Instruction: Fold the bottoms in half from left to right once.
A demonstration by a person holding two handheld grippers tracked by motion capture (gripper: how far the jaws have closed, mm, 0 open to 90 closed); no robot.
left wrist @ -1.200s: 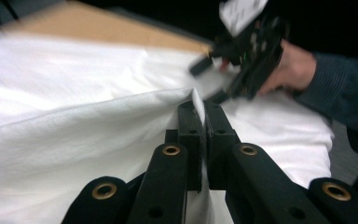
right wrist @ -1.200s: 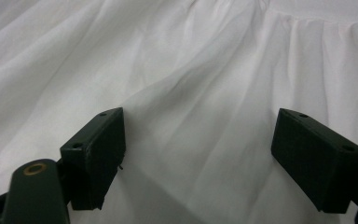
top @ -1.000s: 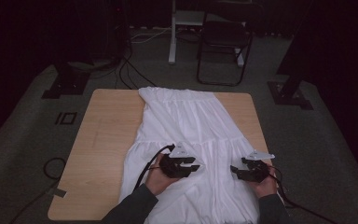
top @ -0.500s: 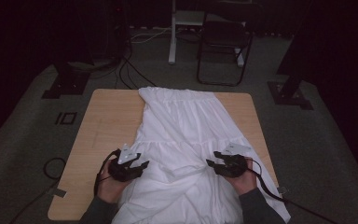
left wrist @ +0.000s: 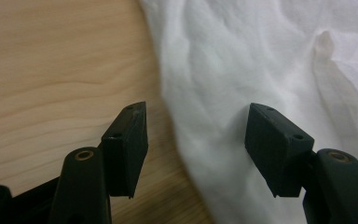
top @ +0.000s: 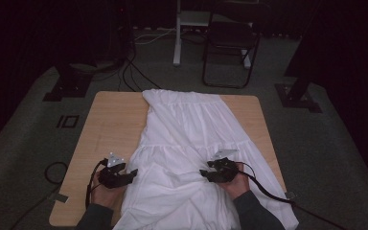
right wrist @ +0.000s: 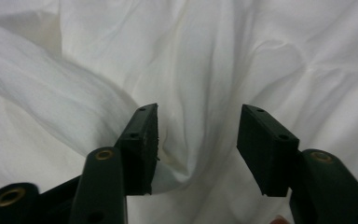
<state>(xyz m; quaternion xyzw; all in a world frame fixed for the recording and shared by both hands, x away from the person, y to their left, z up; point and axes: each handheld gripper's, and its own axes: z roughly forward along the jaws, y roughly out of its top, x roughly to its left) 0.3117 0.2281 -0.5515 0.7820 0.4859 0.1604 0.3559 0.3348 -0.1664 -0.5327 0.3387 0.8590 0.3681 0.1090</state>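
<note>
White skirt (top: 191,143) lies flat on the surface (top: 110,124), ready for folding. Left gripper (top: 129,173) straddles its side edge, jaws just widening; right gripper (top: 206,173) narrowing over a fold, nothing pinched.

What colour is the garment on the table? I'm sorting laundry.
Plain white, no pattern: the tiered skirt. It shows best in the high view.

Bare wood lies open along the table (top: 110,124) on its left side, beside the white garment (top: 191,139) — a gripper could slide there freely. The left gripper (top: 133,173) straddles the cloth's edge, its 2 jaws just opened wider, nothing pinched. The right gripper (top: 204,173) sits over raised folds — its jaws closing lately, cloth bunched between them. The strip right of the garment is narrow.
</note>
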